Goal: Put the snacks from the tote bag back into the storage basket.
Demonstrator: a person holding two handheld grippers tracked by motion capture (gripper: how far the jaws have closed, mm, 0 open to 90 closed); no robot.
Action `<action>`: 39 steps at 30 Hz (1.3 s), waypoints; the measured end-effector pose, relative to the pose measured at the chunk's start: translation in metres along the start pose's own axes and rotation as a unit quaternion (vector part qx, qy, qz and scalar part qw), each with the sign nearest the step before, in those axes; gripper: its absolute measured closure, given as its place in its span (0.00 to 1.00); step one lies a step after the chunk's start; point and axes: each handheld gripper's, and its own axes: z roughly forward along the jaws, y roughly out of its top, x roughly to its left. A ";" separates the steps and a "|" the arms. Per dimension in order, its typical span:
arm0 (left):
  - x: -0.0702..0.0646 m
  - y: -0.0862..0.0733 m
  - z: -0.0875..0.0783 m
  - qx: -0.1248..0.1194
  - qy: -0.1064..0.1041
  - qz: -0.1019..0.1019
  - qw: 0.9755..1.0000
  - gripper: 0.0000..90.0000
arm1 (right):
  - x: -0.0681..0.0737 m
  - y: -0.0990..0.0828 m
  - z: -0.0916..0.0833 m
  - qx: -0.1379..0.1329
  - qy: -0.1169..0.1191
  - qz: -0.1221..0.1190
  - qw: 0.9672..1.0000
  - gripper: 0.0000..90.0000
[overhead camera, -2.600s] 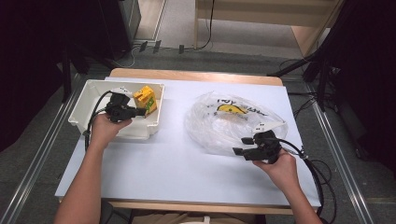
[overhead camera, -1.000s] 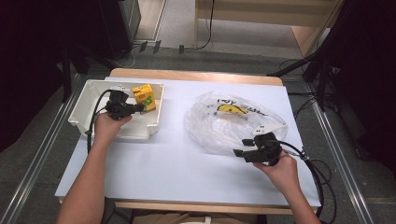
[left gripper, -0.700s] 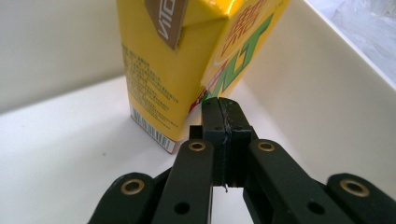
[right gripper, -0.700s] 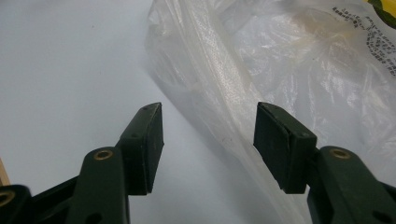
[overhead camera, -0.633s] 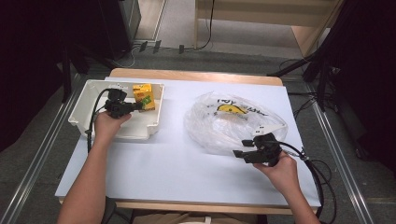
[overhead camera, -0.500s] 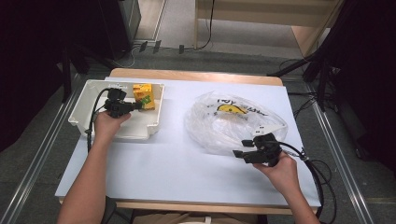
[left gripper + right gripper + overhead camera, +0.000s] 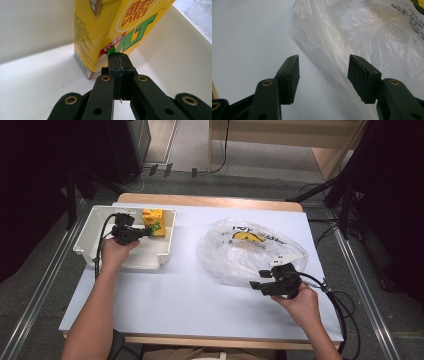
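Note:
A yellow drink carton (image 7: 152, 221) stands in the white bin (image 7: 150, 262) near its far wall. In the left gripper view the carton (image 7: 100, 37) shows red and green print. My left gripper (image 7: 117, 56) is shut with nothing between its jaws, and its tips rest against the carton's lower face. From above, the left gripper (image 7: 148, 231) reaches into the bin from the left. A crumpled clear plastic bag (image 7: 250, 250) with yellow print lies on the table's right half. My right gripper (image 7: 256, 285) stands open at the bag's near edge, and the bag's edge (image 7: 332, 57) runs between its jaws.
The white table top (image 7: 175, 305) spreads between the bin and the bag. Cables trail from the right gripper over the table's right edge (image 7: 340, 315). Dark stands and a wooden frame stand beyond the far edge.
The carton sits a little farther back in the bin than in the earliest frame, and the left gripper's tip stays against it. The right gripper has not moved.

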 end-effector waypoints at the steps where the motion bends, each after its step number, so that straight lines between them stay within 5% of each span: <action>1: 0.000 0.000 0.000 0.000 0.001 -0.001 1.000 1.00 | 0.000 0.000 0.000 0.000 0.000 0.000 1.000 0.49; 21: 0.001 0.001 0.003 0.003 0.000 -0.008 1.000 1.00 | 0.000 0.000 0.001 0.002 0.000 0.003 1.000 0.49; 31: -0.003 0.002 -0.003 0.009 -0.013 -0.007 1.000 1.00 | -0.001 0.000 0.000 0.000 0.001 0.001 1.000 0.49; 39: -0.010 0.002 -0.009 0.022 -0.035 -0.004 0.999 0.90 | -0.001 0.001 0.000 -0.002 0.002 0.002 1.000 0.49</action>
